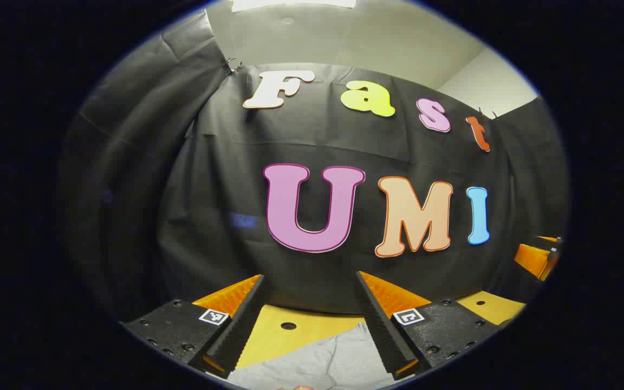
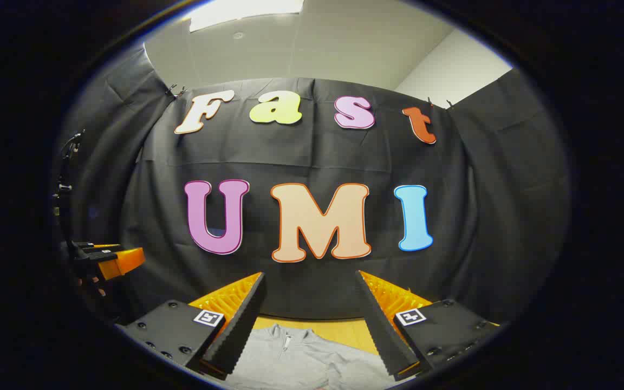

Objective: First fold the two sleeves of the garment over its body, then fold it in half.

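Yellow table (image 1: 285,330) under black cloth wall (image 1: 225,189) | my left gripper (image 1: 309,319) fingers spread wide, gripping nothing, above the grey garment (image 1: 323,360) | my right gripper (image 2: 309,319) wide too, nothing held, garment (image 2: 301,355) collar and zip lying flat between its fingers.

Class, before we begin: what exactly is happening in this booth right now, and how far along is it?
A person holds two hand-held grippers above a light grey zip-neck garment lying on a yellow table. The left hand-held gripper and the right hand-held gripper both hang open over the cloth, gripping nothing. Both point mostly at the black cloth wall. No fold can be seen in the small part showing.
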